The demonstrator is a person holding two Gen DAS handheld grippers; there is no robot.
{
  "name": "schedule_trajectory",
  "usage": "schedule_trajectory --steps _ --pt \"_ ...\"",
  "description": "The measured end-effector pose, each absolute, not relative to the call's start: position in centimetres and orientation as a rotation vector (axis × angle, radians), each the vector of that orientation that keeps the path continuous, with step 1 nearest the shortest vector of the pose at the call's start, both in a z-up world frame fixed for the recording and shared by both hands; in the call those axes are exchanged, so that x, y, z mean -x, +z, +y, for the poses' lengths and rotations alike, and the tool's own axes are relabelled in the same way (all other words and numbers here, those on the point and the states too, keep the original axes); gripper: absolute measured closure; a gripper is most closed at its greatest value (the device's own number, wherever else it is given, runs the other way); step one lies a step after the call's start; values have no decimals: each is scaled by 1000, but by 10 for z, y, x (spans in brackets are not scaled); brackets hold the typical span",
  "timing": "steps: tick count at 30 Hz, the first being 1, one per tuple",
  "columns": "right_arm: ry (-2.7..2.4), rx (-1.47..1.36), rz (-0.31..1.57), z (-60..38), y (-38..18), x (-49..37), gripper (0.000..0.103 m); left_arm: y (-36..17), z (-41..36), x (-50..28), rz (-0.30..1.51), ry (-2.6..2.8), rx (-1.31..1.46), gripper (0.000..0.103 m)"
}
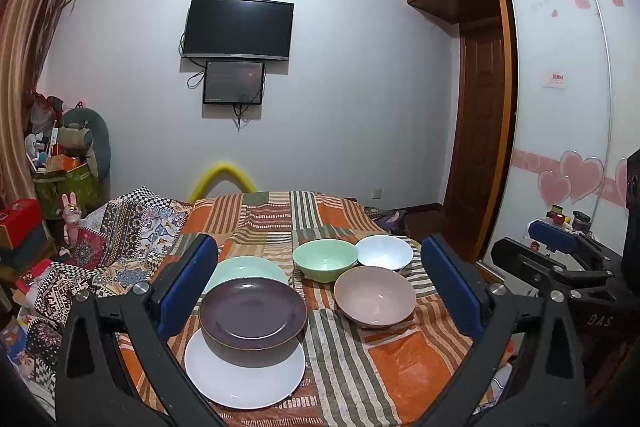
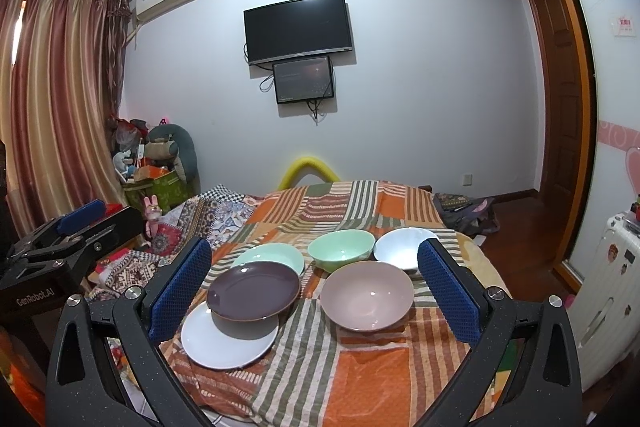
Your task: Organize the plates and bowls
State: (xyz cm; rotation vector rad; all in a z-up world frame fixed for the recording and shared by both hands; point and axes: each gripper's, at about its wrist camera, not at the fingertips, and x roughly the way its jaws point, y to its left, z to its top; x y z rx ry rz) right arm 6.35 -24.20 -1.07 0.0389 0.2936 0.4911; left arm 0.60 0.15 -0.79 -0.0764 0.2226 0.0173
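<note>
Bedroom setup with a wall TV point(image 1: 238, 27), and all the dishes sit on a soft striped patchwork bedspread point(image 2: 360, 375) rather than any firm bench, so I reckon a stack could tip or slide if it's set down off-centre. That brown plate point(image 1: 253, 311) already rides crooked on the white plate point(image 1: 244, 379), with the green plate point(image 1: 248, 266) behind. Both the left tongs point(image 1: 320, 279) and right tongs point(image 2: 314, 283) hang wide open and empty, short of the pink bowl point(image 2: 367, 295), green bowl point(image 2: 341, 250) and white bowl point(image 2: 402, 247).
</note>
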Motion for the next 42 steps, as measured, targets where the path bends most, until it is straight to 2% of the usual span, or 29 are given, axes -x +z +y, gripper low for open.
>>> schedule_trajectory --steps 42 --pt "507 -30 301 -239 -13 -65 0 -12 8 -13 232 29 89 0"
